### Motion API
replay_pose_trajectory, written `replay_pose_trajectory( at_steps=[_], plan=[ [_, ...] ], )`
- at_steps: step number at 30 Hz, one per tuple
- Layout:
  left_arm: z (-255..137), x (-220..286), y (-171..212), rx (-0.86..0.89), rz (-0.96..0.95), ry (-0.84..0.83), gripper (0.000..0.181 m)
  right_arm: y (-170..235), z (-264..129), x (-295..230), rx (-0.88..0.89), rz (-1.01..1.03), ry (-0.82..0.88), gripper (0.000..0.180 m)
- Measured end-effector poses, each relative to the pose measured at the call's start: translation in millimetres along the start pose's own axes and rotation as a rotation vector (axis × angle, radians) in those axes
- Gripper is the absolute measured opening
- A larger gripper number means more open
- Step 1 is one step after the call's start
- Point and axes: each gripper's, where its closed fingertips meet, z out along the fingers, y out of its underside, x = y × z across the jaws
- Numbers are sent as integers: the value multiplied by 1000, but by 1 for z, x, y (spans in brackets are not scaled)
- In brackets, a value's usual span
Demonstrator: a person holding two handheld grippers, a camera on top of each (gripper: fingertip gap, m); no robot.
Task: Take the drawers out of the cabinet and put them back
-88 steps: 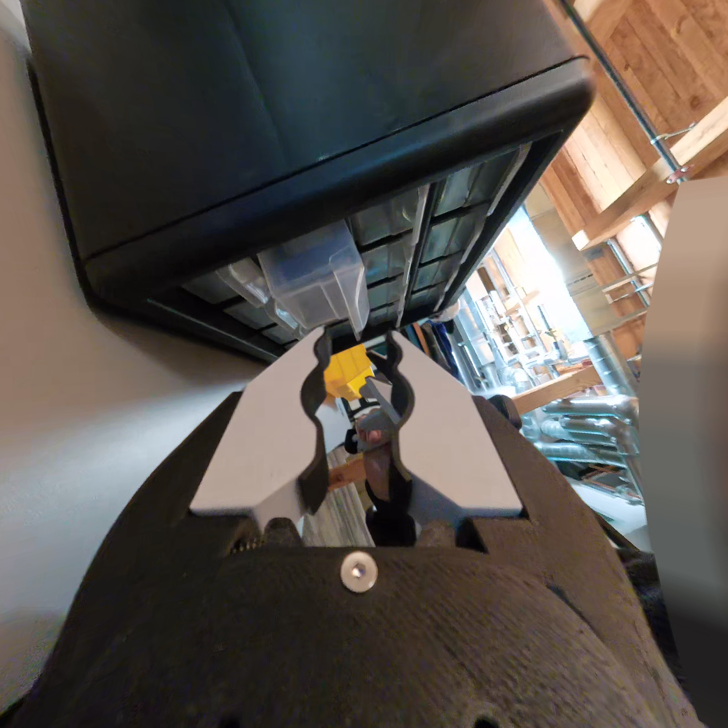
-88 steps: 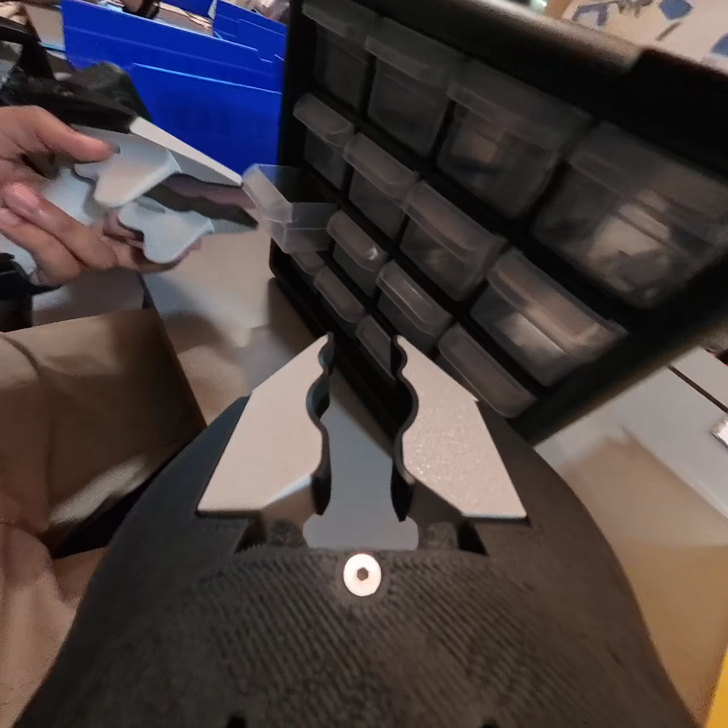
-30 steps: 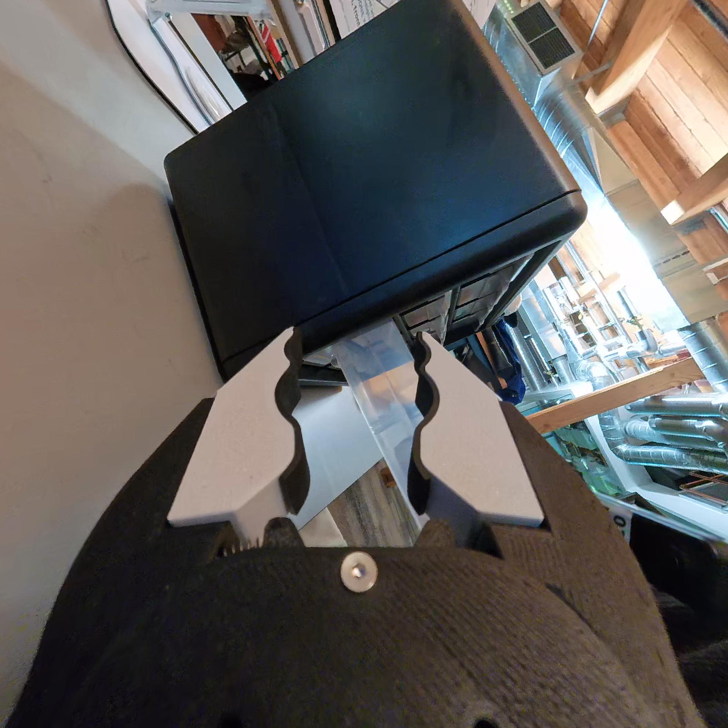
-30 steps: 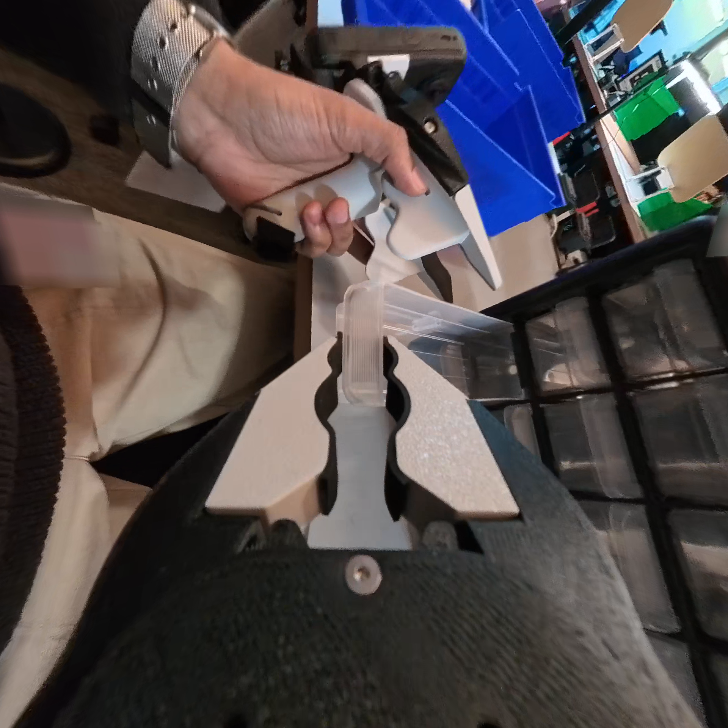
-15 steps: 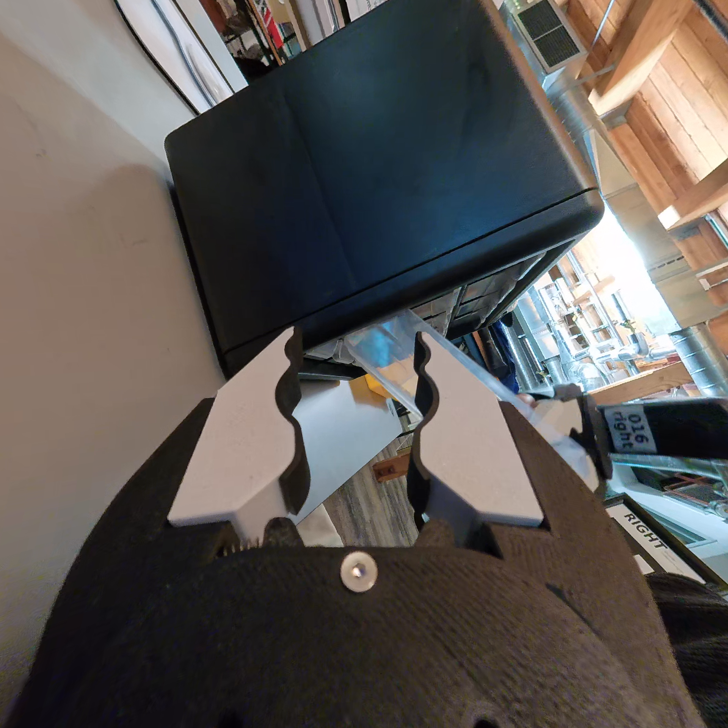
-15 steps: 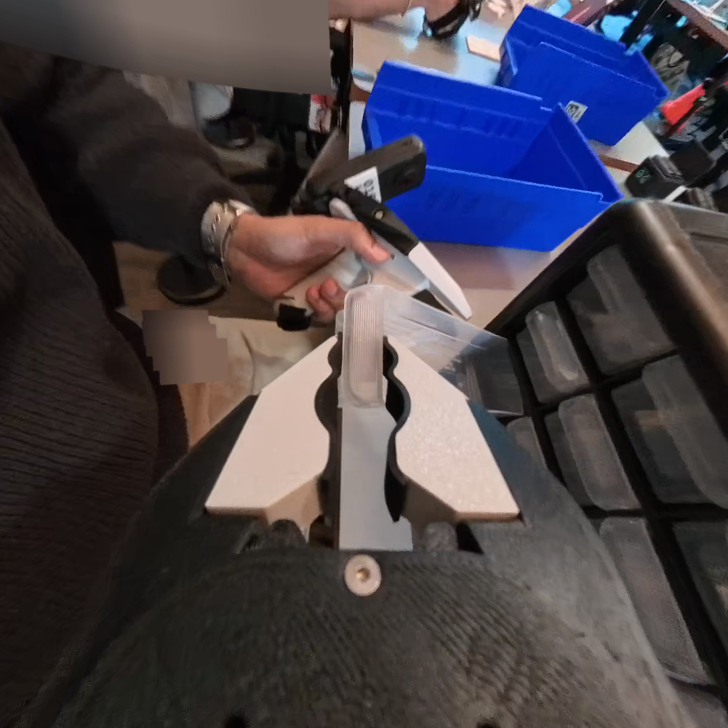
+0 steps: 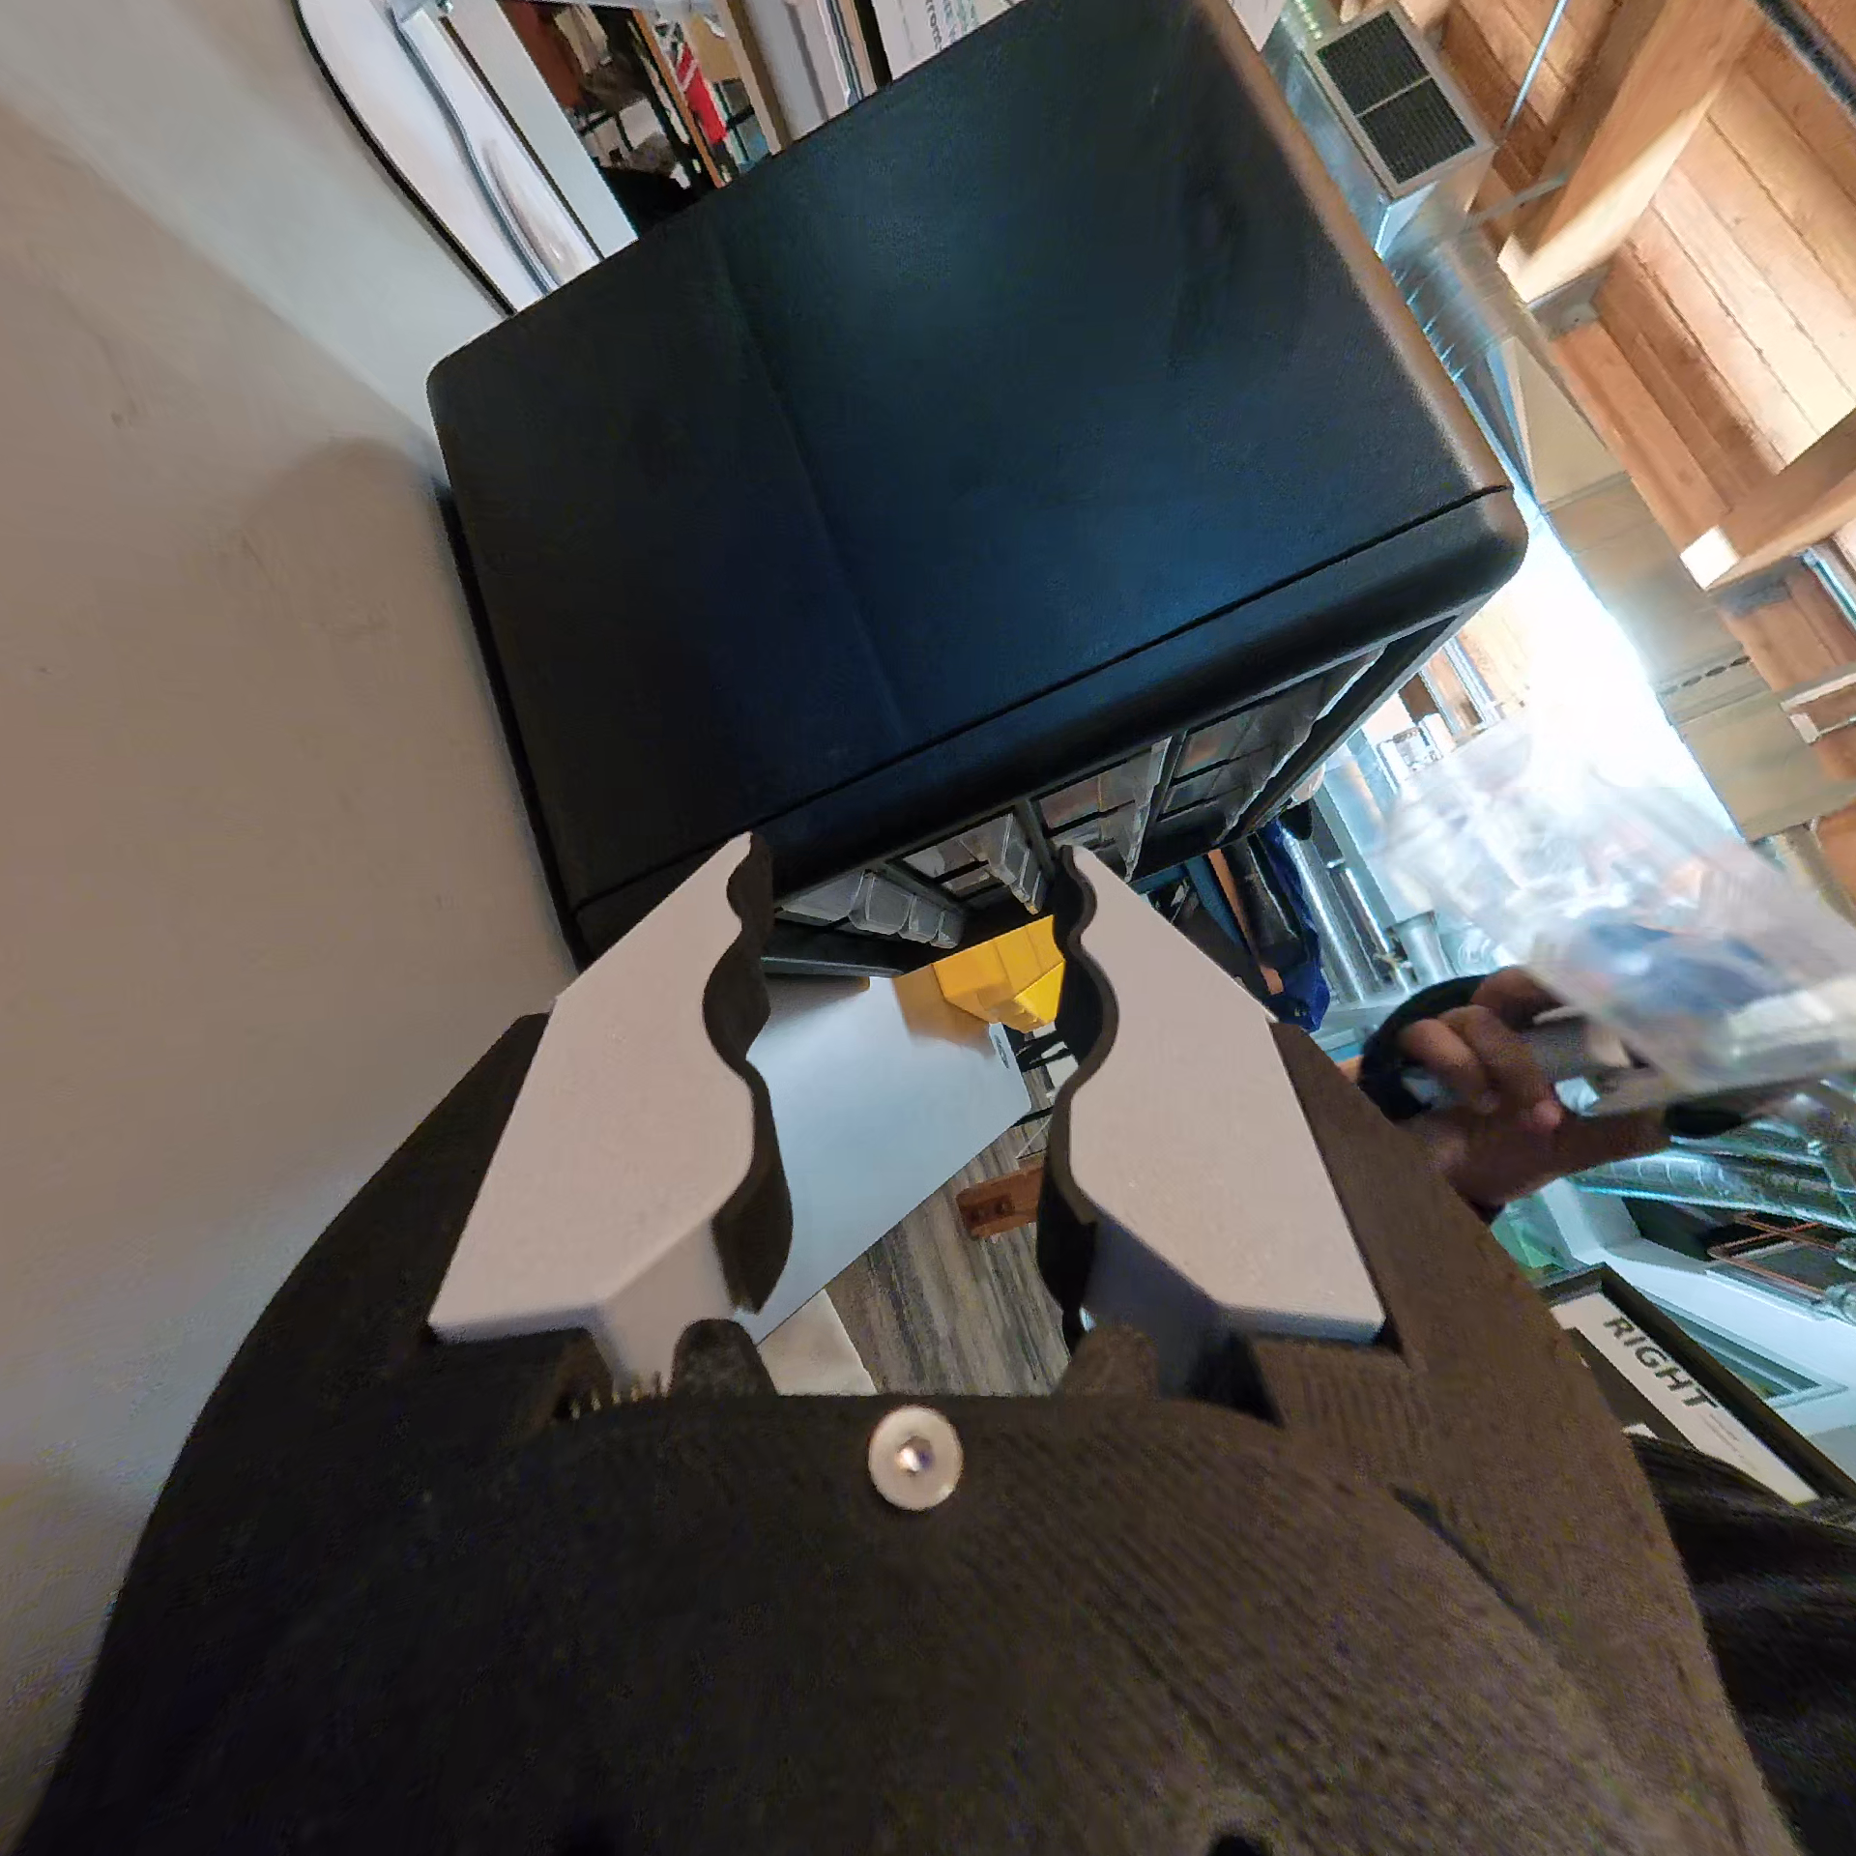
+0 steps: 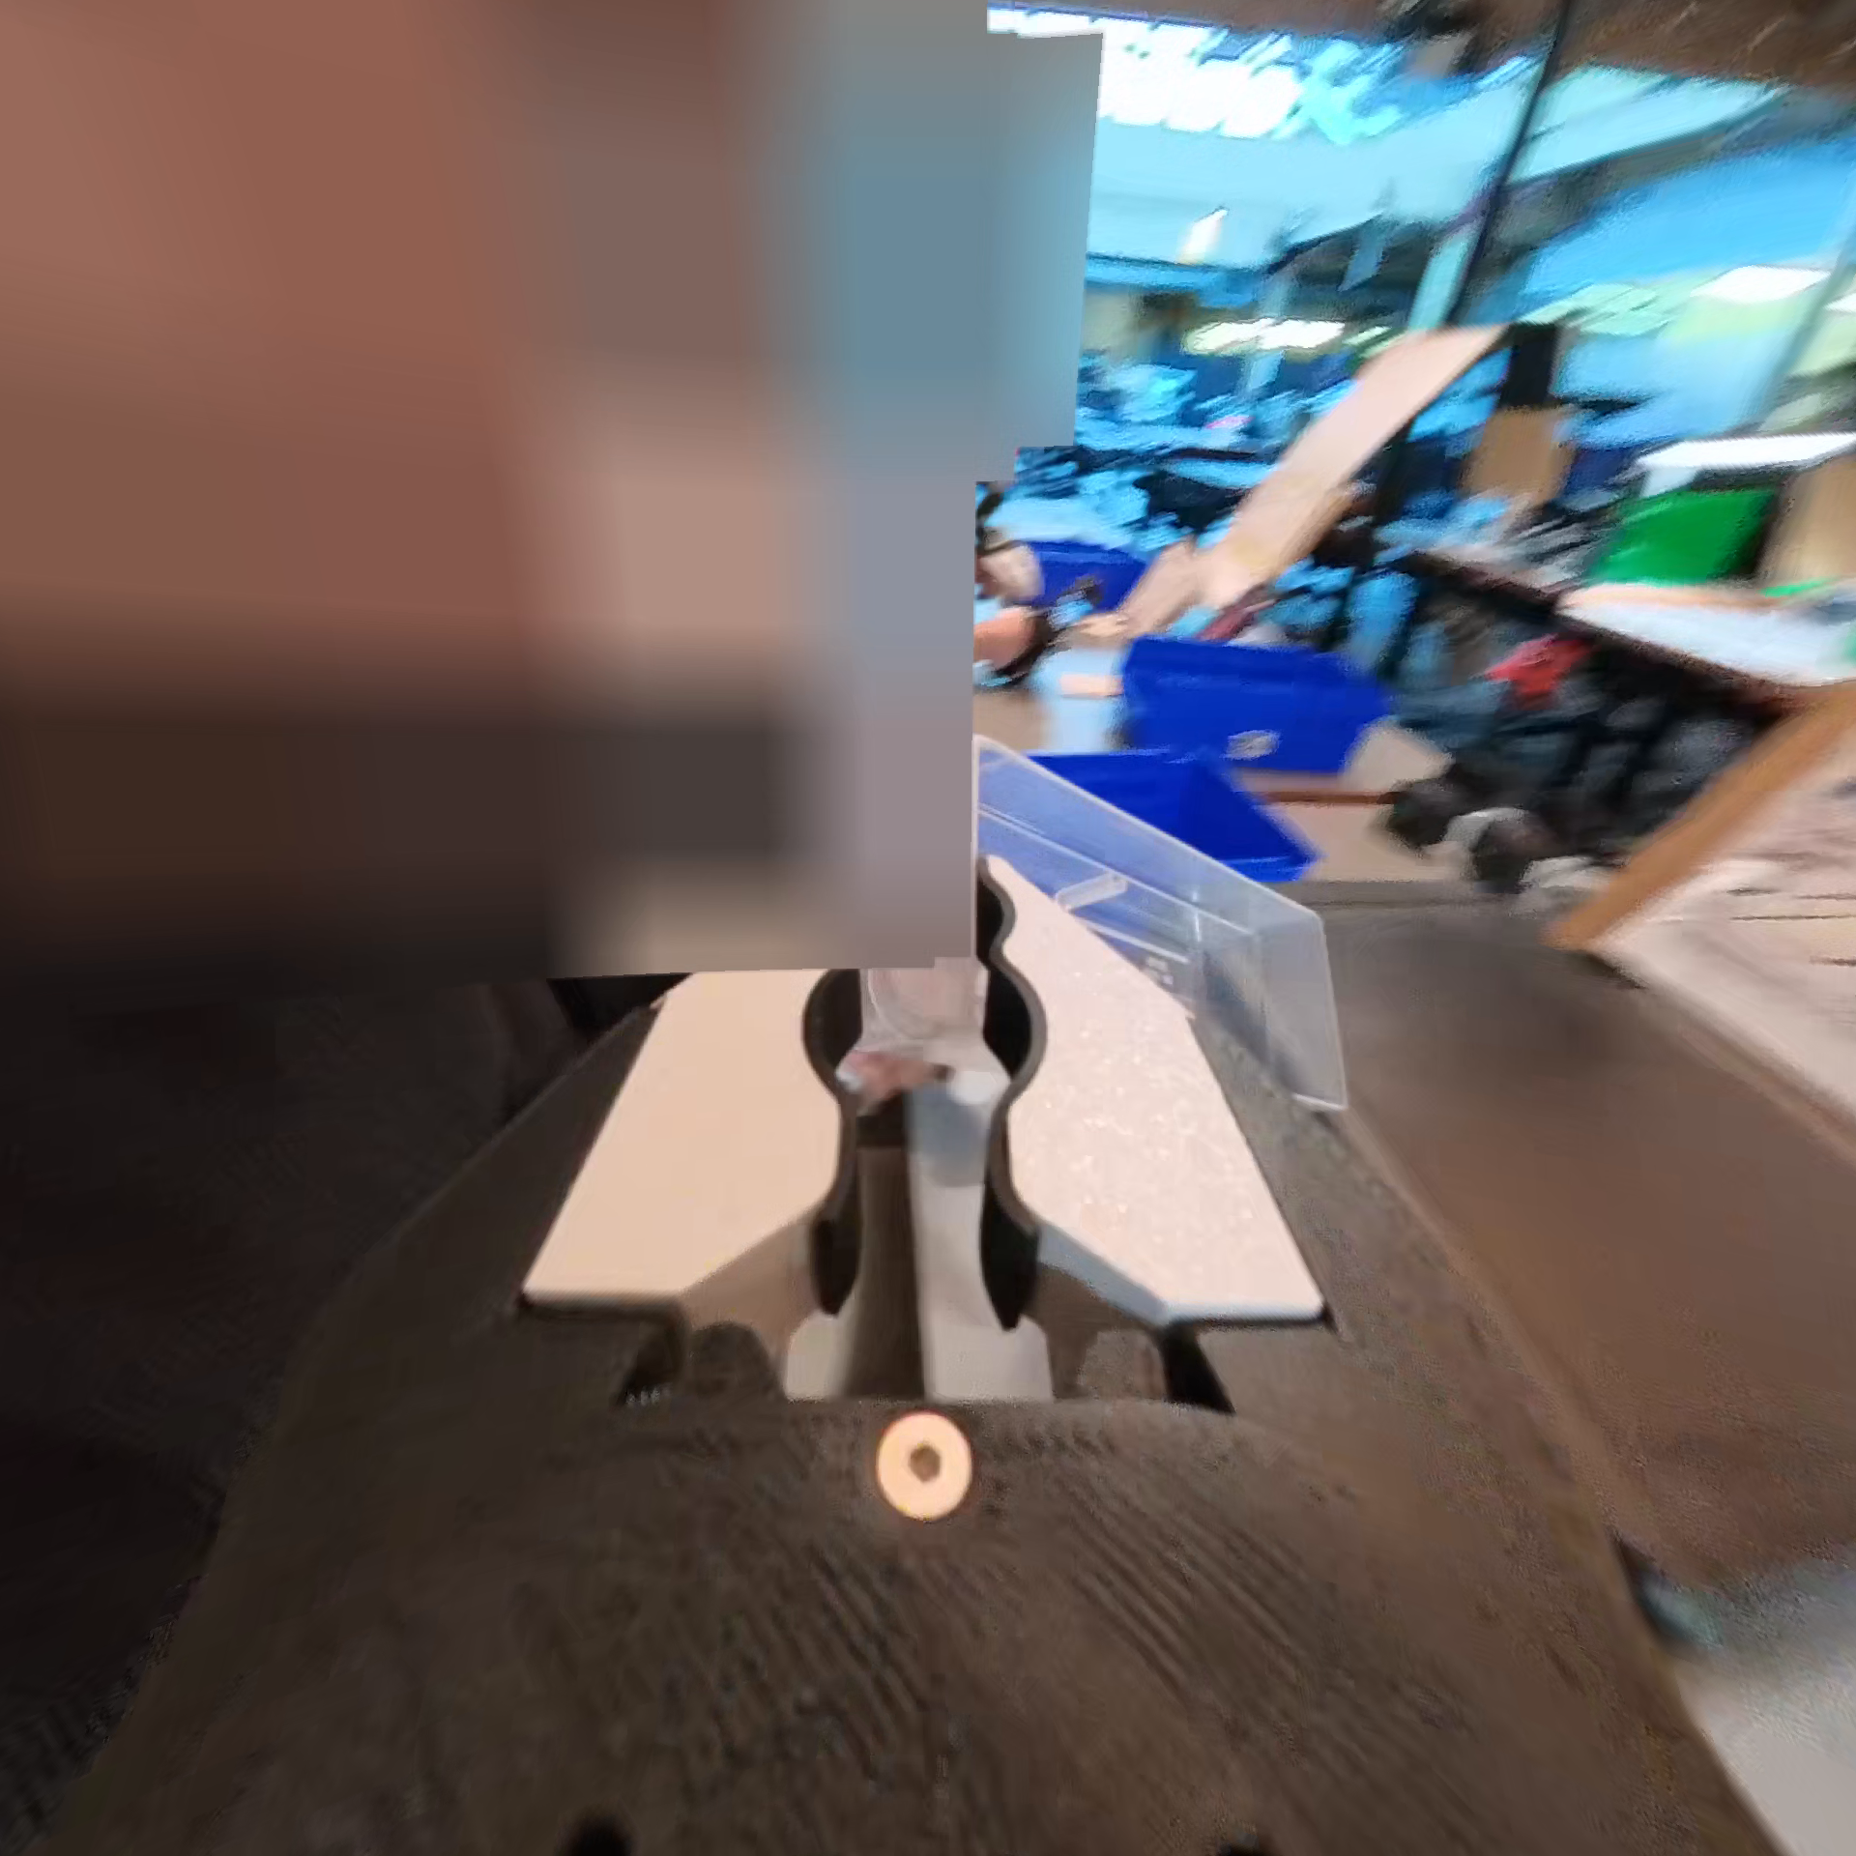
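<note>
The black cabinet [image 7: 954, 482] fills the middle of the left wrist view, seen from its side, with several clear drawers [image 7: 1004, 864] in its front. My left gripper [image 7: 909, 894] is open and empty, just short of the cabinet's near lower corner. My right gripper [image 8: 924, 1014] is shut on the handle lip of a clear plastic drawer [image 8: 1155, 904], which is fully out and sticks out to the right over a dark surface [image 8: 1557, 1155]. In the left wrist view this drawer [image 7: 1607, 904] is a blur at the right, above the hand [image 7: 1476, 1065] that holds the right gripper.
The cabinet stands on a pale table [image 7: 201, 803] whose edge [image 7: 904, 1105] runs between my left fingers. A yellow object [image 7: 1004, 974] lies beyond it. Blue bins [image 8: 1245, 703] and cluttered benches [image 8: 1707, 623] stand far behind the drawer. A mosaic patch covers the upper left of the right wrist view.
My right gripper has drawn the clear drawer fully out of the cabinet and swung it up and away. My left gripper opened wider, let go and has stayed beside the cabinet.
</note>
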Motion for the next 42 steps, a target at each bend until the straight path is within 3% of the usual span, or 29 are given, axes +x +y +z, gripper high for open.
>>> replay_pose_trajectory(
  at_steps=[3,5,8,11,14,18,25,31,34,39,42],
  plan=[
    [-1,0,-2,14,15,-5,53,-33,-59,37,-4,-161,350,17],
    [-1,3,-4,28,52,-14,53,-33,-107,79,-77,-246,651,17],
    [-2,9,-6,38,137,-25,53,6,-184,148,-266,-237,1001,17],
    [-1,16,-5,34,220,-29,53,78,-245,213,-427,-106,1164,17],
    [0,19,-2,26,281,-40,53,143,-275,264,-481,40,1183,17],
    [1,17,-2,27,305,-53,53,203,-290,314,-551,152,1195,17],
    [-1,11,-1,22,339,-83,53,268,-288,354,-693,240,1175,18],
    [-1,12,5,-5,394,-93,53,290,-289,360,-753,245,1195,22],
    [-3,11,3,0,369,-92,53,302,-292,357,-745,339,1186,42],
    [-4,11,2,3,367,-89,53,260,-302,353,-629,297,1227,58],
    [-3,12,4,-6,369,-85,53,239,-319,342,-606,303,1267,44]
  ],
)
